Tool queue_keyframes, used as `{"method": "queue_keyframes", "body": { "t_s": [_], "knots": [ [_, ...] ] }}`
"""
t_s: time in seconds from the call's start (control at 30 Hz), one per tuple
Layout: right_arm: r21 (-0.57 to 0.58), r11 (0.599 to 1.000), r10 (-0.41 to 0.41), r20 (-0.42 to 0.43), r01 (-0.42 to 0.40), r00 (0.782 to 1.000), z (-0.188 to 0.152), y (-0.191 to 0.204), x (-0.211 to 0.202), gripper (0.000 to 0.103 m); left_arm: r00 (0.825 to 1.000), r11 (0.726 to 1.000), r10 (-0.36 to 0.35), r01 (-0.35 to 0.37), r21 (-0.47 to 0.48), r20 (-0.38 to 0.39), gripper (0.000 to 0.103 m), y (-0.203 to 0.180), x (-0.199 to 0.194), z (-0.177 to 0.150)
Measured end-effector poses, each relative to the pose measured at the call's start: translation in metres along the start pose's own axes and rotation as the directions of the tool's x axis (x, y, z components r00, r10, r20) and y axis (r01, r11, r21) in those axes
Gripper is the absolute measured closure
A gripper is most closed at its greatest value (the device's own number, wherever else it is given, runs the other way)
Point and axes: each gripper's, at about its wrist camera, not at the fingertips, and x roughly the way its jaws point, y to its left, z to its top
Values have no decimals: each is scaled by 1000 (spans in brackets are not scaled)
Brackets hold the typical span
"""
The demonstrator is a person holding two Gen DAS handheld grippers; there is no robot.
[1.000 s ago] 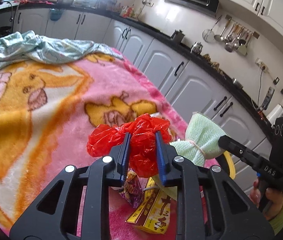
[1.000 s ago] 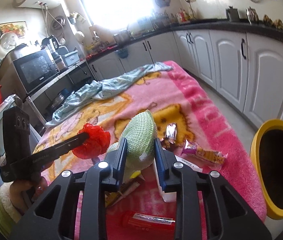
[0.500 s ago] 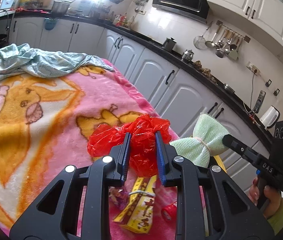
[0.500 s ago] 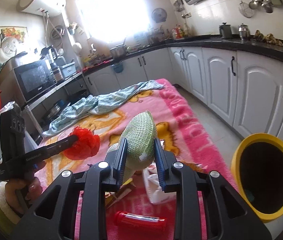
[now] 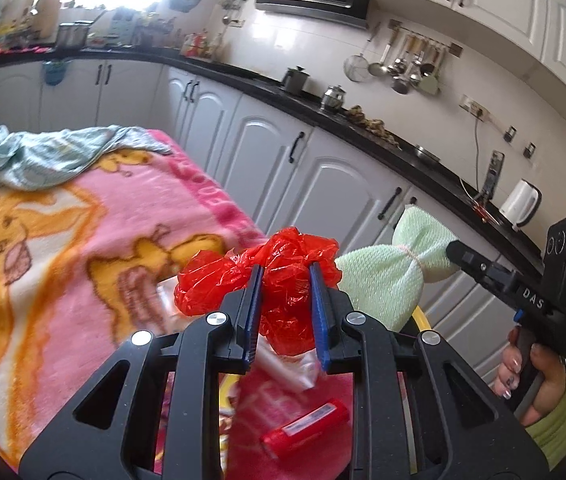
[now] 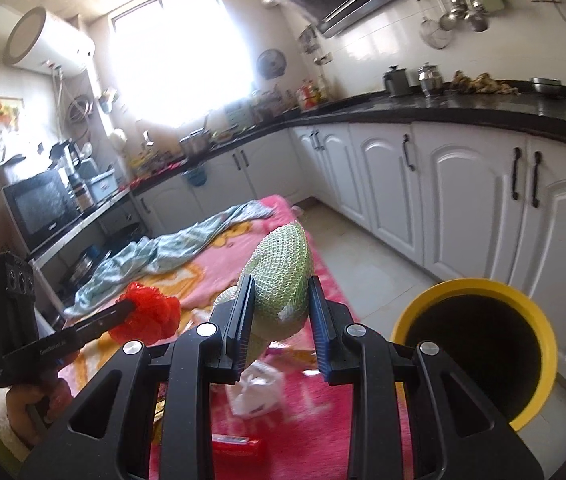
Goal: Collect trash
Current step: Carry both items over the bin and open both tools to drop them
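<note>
My left gripper (image 5: 285, 276) is shut on a crumpled red plastic bag (image 5: 287, 256), held above the pink blanket (image 5: 63, 240). My right gripper (image 6: 277, 284) is shut on a pale green foam net sleeve (image 6: 283, 268), also lifted off the table. In the left wrist view the green net (image 5: 387, 276) hangs from the right gripper's fingers at the right. In the right wrist view the red bag (image 6: 147, 316) shows at the left. A yellow-rimmed bin (image 6: 479, 356) with a dark inside stands on the floor to the right of the table.
On the blanket below lie a red tube (image 5: 307, 428), a clear wrapper (image 5: 283, 364) and white crumpled paper (image 6: 257, 392). A light blue cloth (image 5: 43, 156) lies at the far end. White cabinets (image 6: 463, 208) line the right side, with bare floor between them and the table.
Both grippers have risen and swung right toward the table's edge with their loads still held. The yellow bin has come further into the right wrist view.
</note>
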Motion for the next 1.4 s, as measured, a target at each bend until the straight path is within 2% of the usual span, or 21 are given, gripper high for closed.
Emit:
{"method": "queue_keyframes", "body": {
  "t_s": [0.33,0.53,0.87,1.1,1.4],
  "knots": [
    [64,995,-83,88,77,993,14,-46,-34,77,998,995,-48,51,88,-33,87,-49,31,6],
    [84,987,-143,110,134,984,19,-71,-49,77,995,985,-82,89,145,-57,87,-82,49,7],
    [126,949,-305,145,288,941,16,-120,-71,77,986,962,-128,150,227,-109,87,-136,91,3],
    [177,930,-348,139,322,927,8,-154,-76,77,977,948,-152,187,257,-149,87,-168,126,-6],
    [186,898,-416,65,399,907,-8,-183,-61,77,956,942,-164,225,250,-244,87,-187,171,-26]
  ]
}}
